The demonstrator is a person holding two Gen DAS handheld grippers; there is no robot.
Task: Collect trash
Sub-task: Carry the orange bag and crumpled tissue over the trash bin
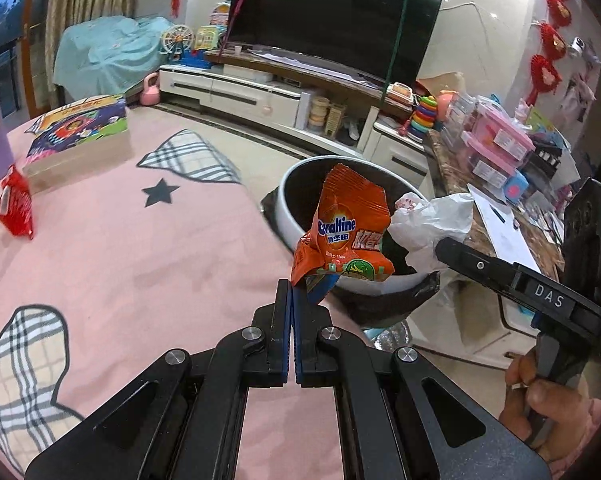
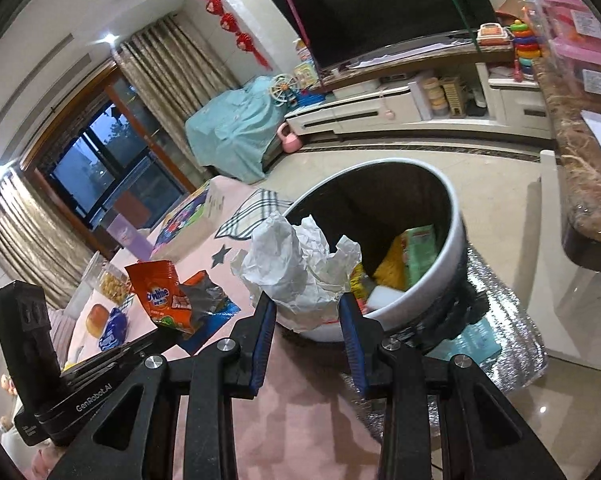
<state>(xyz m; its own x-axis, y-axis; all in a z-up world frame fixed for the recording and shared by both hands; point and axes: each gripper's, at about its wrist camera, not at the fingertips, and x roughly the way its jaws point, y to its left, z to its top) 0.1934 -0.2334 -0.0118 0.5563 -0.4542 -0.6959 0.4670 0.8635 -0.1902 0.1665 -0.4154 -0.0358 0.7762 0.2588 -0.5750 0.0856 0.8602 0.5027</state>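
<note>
left gripper [image 1: 291, 288] clamped on orange "Ovaltine" packet [image 1: 346, 228]; right gripper [image 2: 308, 312] pinching crumpled white paper [image 2: 296, 272] over bin [image 2: 456, 248]; "DAS", "GenRobot.AI" on housings

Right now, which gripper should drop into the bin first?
Right. The right gripper holds the crumpled paper at the bin rim, partly over the opening. The left gripper pinches the orange wrapper nearer the table edge, short of the opening.

A crinkled orange foil Ovaltine wrapper [image 1: 350, 228] and crumpled white paper [image 2: 296, 270] are hanging over the round white trash bin [image 2: 450, 256].
</note>
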